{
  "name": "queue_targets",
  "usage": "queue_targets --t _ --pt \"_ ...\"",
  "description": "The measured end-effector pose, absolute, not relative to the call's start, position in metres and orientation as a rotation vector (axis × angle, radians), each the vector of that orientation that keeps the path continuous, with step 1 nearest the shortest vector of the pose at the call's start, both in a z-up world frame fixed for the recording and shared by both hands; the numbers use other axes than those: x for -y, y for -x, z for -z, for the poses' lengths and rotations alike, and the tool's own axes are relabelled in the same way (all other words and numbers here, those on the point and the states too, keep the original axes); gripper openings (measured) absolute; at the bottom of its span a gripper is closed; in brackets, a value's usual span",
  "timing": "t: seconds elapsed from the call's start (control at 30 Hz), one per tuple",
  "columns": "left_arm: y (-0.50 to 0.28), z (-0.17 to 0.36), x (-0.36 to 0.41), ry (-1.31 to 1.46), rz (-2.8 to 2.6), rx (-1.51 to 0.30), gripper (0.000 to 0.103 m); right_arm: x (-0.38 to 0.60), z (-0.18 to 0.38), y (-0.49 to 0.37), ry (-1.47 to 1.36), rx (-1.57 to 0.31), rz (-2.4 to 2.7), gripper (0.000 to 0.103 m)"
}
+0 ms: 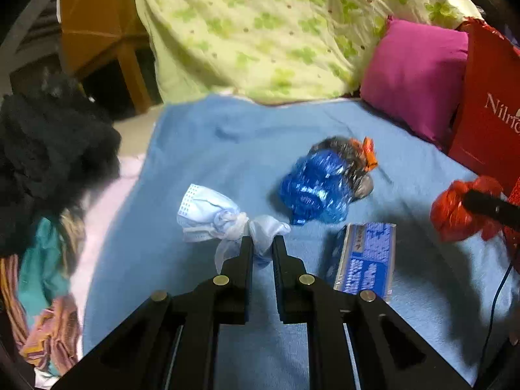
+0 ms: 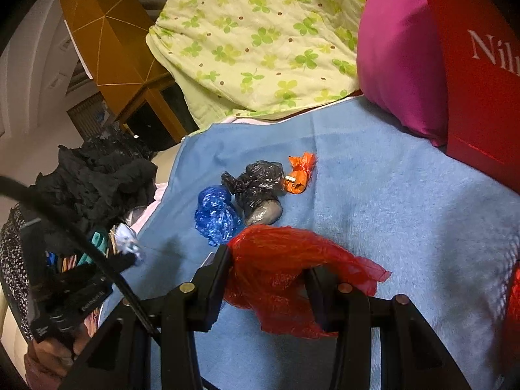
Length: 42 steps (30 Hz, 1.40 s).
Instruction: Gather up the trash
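Our left gripper (image 1: 262, 243) jaws pinch the knotted face mask (image 1: 221, 217); our right gripper (image 2: 269, 269) jaws hold the red plastic bag (image 2: 286, 266), the blue bag (image 2: 216, 216) just beyond them.

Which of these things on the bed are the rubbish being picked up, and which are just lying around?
Rubbish:
- white bundle, in left claw
- red bag, in right claw
- blue bag
- black bag
- orange wrapper
- blue packet

Lying about:
- pink pillow
- clover quilt
- clothes pile
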<state>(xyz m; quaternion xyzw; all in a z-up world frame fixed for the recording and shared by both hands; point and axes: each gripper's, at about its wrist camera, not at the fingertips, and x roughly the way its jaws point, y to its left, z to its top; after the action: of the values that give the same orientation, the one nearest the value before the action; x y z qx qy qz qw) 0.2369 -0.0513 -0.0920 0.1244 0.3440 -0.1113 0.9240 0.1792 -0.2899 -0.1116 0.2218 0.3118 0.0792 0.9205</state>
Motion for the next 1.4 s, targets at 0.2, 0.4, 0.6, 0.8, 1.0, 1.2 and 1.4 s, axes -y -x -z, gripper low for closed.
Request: queue_targets --t 0.2,0.4,0.6,0.8,1.0,1.2,1.4 --pt "-0.202 0.061 0.071 -0.304 0.238 -0.629 0.012 0.299 0.084 -0.13 -0.459 -0.575 -0.163 0.047" --pt "-0.156 0.026 0.116 -0.364 0.315 -0.536 0.012 0.323 0.041 -0.072 -0.444 -0.494 -0.12 0.047" --pt "-0.109 -0.01 0.167 -0.414 0.414 -0.438 0.012 0.353 0.004 -0.015 -0.419 -0.421 -0.044 0.047" --pt "-0.072 -0.033 0.219 -0.467 0.501 -0.362 0.012 0.389 -0.015 0.03 -0.418 -0.372 0.03 0.047" --pt "-0.051 -0.042 0.262 -0.517 0.558 -0.322 0.012 0.426 -0.02 0.058 -0.437 -0.345 0.098 0.047" --pt "-0.043 -0.042 0.293 -0.548 0.592 -0.31 0.012 0.456 -0.018 0.07 -0.455 -0.336 0.141 0.047" --pt "-0.041 -0.034 0.323 -0.571 0.637 -0.327 0.012 0.488 -0.004 0.073 -0.504 -0.356 0.197 0.047"
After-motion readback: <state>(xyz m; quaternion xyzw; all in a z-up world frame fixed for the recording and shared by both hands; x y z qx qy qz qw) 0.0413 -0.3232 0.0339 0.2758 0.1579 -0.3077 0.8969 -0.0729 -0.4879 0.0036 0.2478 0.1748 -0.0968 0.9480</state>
